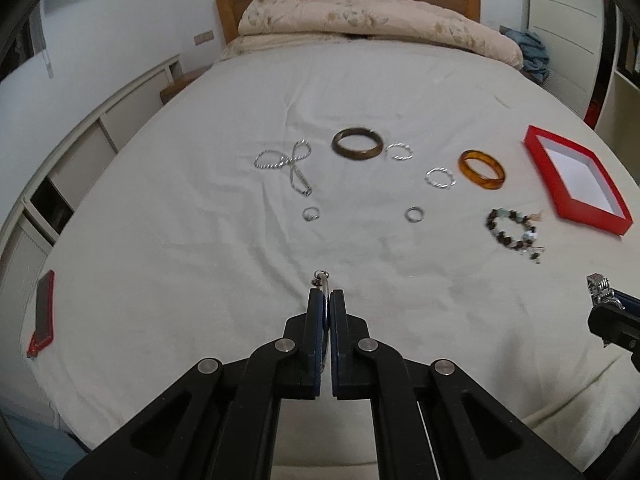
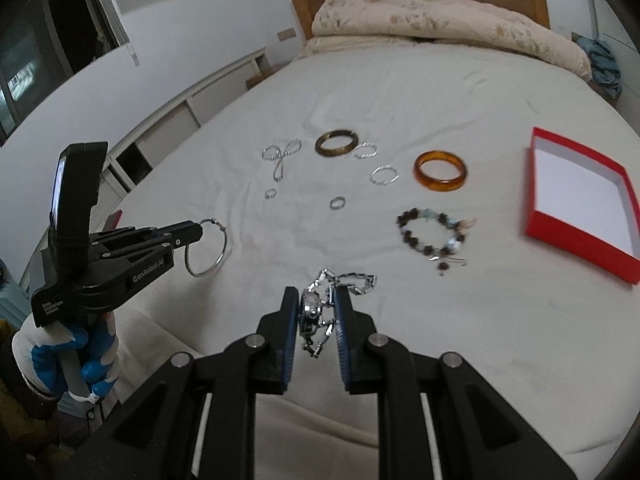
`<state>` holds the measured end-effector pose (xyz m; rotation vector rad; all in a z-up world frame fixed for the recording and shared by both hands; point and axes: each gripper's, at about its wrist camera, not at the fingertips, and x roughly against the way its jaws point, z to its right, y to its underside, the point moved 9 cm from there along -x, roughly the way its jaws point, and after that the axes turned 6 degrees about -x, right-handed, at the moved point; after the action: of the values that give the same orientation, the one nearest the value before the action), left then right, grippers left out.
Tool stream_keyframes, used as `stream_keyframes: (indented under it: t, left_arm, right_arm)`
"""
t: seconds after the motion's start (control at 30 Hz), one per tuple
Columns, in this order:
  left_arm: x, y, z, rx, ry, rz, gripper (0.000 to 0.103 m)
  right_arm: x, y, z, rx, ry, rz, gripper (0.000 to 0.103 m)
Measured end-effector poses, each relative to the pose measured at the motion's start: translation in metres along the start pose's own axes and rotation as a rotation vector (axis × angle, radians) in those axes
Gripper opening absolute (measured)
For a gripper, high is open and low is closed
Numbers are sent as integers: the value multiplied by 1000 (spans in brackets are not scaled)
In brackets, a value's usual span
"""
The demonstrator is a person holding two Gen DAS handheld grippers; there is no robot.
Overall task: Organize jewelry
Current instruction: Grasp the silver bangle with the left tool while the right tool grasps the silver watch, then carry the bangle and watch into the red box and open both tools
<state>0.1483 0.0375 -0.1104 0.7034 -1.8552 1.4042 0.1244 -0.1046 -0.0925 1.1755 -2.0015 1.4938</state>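
Observation:
My left gripper (image 1: 326, 292) is shut on a thin silver hoop bangle (image 2: 206, 248), held above the bed's near edge; the gripper shows at the left of the right wrist view (image 2: 196, 232). My right gripper (image 2: 316, 292) is shut on a silver watch (image 2: 314, 306) whose link band (image 2: 356, 280) hangs forward. On the sheet lie a dark brown bangle (image 1: 357, 143), an amber bangle (image 1: 482, 170), a beaded bracelet (image 1: 510, 230), a silver chain (image 1: 288, 162), two twisted silver rings (image 1: 400, 151) and two small rings (image 1: 414, 214). An open red box (image 1: 576, 178) sits at the right.
A rolled beige duvet (image 1: 372, 16) lies at the wooden headboard (image 1: 228, 12). A red-cased phone (image 1: 43, 312) lies at the bed's left edge. White shelving (image 1: 80, 152) runs along the left wall. A blue cloth (image 1: 532, 54) sits at the far right.

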Motion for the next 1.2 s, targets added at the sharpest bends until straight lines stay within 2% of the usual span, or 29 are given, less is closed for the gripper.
stream_keyframes:
  t: [0.2,0.37,0.53,0.67,0.8,1.0,1.1,1.2]
  left_arm:
    - [23,-19,38,-46,22,32,3]
    - [32,-46,83,-99,80,55,3]
    - [29,-84,141,-165,159,69,3]
    - [19,-126,197,-218,231,82,3]
    - [4,-162,250,-252,306,83,3]
    - [-30,-205,328,-279,400,73,3]
    - [-55,-213,351,-259,440,41,3]
    - [-86,-203,365,-247,447,-20,3]
  right_arm:
    - [39,3,30,-38,12,51,16]
    - [63,-1,71,-84,48,82,16]
    - [80,-15,127,-124,108,107,16]
    - [87,-41,178,-144,161,125,16]
    - [82,-67,225,-152,202,134,16]
    - [53,-95,287,-179,236,115,17]
    - [35,-99,313,-198,243,96,17]
    - [20,-96,331,-210,252,69,17]
